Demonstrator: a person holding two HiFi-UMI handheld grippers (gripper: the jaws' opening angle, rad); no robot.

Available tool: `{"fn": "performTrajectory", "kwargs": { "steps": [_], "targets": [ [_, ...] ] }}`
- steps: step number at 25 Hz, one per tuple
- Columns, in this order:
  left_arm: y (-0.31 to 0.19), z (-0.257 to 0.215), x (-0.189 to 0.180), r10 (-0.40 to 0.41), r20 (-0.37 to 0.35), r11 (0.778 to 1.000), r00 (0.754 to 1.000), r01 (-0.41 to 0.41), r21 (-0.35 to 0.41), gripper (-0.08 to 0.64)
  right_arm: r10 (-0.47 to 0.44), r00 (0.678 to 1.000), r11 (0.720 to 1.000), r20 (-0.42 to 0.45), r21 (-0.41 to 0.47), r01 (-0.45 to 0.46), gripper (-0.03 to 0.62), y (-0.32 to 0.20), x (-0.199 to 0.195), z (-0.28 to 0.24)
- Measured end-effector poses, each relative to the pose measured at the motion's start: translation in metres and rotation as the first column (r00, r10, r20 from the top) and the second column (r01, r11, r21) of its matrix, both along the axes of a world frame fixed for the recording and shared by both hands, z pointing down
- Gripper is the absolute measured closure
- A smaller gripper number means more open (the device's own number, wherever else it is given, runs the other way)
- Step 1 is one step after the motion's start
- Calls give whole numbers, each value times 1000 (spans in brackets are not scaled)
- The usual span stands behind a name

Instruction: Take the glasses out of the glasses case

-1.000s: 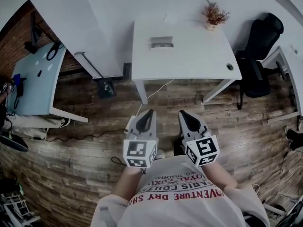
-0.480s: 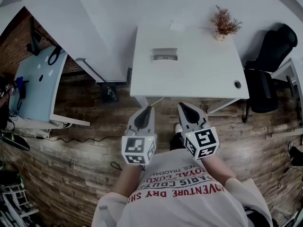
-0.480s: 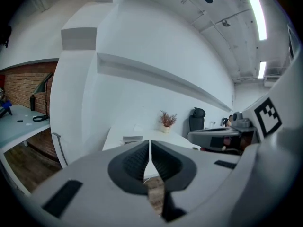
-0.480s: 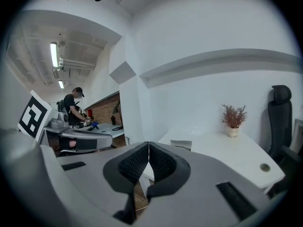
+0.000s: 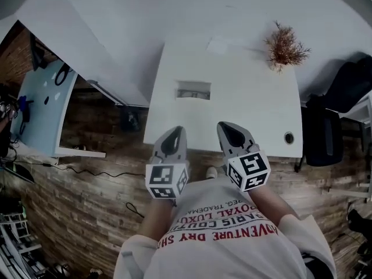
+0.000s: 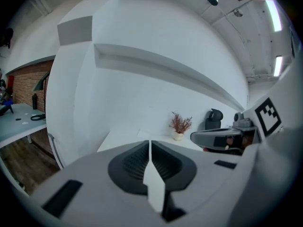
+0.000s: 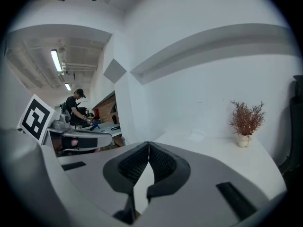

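Observation:
The glasses case (image 5: 193,90) is a small grey oblong box lying on the white table (image 5: 244,97), left of its middle; I cannot make out glasses in it. My left gripper (image 5: 176,131) and right gripper (image 5: 224,126) are held side by side over the table's near edge, both well short of the case. In the left gripper view the left gripper (image 6: 149,144) has its jaws pressed together with nothing between them. The right gripper (image 7: 148,144) is likewise shut and empty in its own view. Neither gripper view shows the case.
A dried plant in a small pot (image 5: 285,48) and a sheet of paper (image 5: 224,44) are at the table's far side, with a cable hole (image 5: 289,137) at its near right corner. A black office chair (image 5: 343,86) stands to the right. A pale blue desk (image 5: 40,103) is at the left.
Both grippers have moved forward together from above the wooden floor to the table's near edge. The table and case now sit closer and larger in the head view.

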State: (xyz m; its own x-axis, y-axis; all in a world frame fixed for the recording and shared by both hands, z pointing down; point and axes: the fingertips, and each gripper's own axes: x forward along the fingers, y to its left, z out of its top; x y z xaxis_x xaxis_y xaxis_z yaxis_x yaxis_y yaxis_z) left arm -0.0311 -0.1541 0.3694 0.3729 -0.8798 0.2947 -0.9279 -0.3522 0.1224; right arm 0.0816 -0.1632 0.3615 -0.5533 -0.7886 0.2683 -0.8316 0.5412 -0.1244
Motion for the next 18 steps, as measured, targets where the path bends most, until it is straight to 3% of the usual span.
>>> {"fn": "performTrajectory", "kwargs": {
  "steps": [7, 18],
  "targets": [
    [-43, 30, 25, -41, 7, 995, 999, 42, -92, 541, -37, 999, 993, 4, -108, 37, 580, -49, 28, 36],
    [-88, 79, 19, -23, 11, 973, 1000, 25, -228, 541, -72, 997, 976, -35, -207, 63, 578, -93, 10, 81]
  ]
}}
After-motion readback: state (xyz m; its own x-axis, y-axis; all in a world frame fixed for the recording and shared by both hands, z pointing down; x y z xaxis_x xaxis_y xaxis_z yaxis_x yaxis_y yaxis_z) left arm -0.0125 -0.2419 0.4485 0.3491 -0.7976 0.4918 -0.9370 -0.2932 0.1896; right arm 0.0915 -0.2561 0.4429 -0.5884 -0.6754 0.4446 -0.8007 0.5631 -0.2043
